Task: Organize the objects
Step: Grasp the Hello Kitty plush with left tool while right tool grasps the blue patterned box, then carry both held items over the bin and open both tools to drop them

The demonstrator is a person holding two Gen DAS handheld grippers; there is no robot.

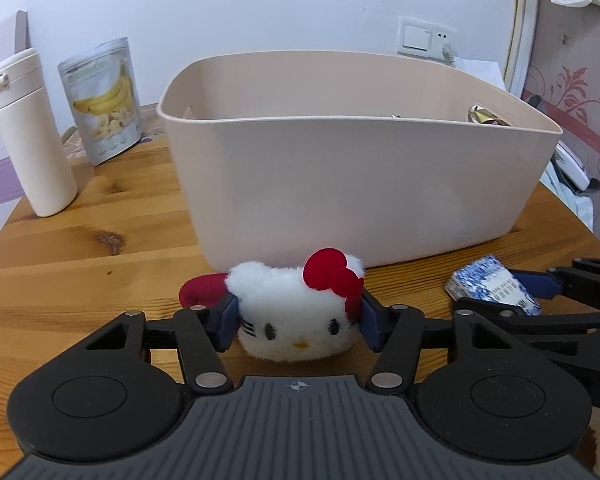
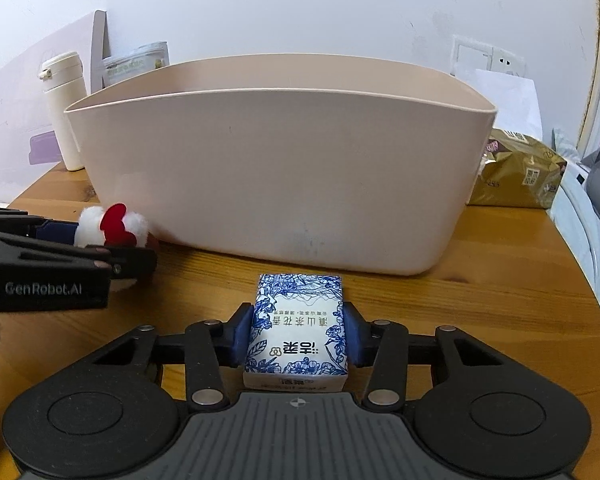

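Low centre, on the wooden table [image 1: 80, 280] before the beige bin [image 1: 340, 184]: plush cat head [image 1: 296, 320], soft, light, pinched at both sides by left gripper [image 1: 296, 326]. Likewise tissue pack [image 2: 298, 332], squashy, light, clamped mid-sides in right gripper [image 2: 298, 338].

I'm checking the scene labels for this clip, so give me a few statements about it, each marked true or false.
1. The white cat plush sits between the left gripper's pads. True.
2. The right gripper holds a banana pouch. False: its pads flank the blue-and-white tissue pack.
3. The plush lies inside the beige bin. False: it is on the wooden table before it.
4. A cream bottle stands upright left of the bin. True.
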